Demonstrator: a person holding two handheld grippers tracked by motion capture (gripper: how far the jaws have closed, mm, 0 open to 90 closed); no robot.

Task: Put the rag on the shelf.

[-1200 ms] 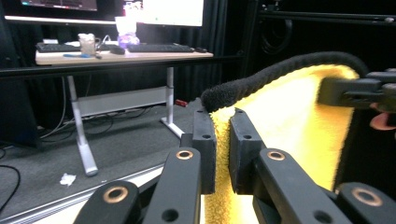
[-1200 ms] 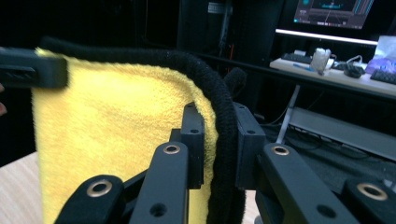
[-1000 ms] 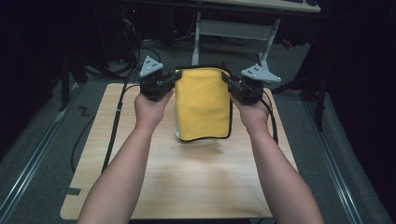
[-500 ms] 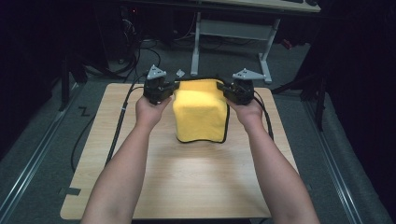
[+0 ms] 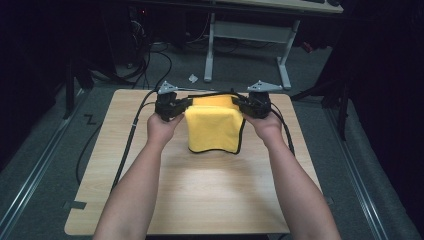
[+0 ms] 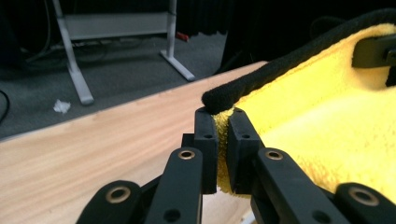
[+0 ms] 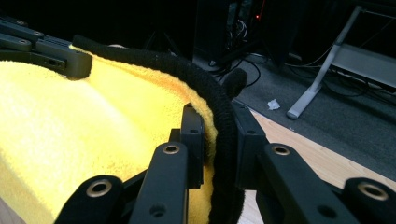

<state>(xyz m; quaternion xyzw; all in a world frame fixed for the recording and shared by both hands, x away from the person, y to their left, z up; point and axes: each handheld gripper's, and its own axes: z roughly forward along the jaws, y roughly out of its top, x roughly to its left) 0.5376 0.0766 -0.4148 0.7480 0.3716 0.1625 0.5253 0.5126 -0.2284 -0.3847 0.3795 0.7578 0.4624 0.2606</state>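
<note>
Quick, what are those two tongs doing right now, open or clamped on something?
Left tongs: shut on the yellow cloth, at one corner.
Right tongs: shut on the same cloth's black-trimmed edge.

Light is falling from above onto the table (image 5: 200, 195), leaving a pale bright patch on the wood near its middle, while the room around it is sinking into near black. The cloth (image 5: 215, 127) is glowing a saturated yellow, close to washing out in both gripper views. In those views the jaws at the bottom are looking soft and out of focus, and the floor (image 6: 116, 60) behind is showing dim and grainy. The high view is slightly soft overall
</note>
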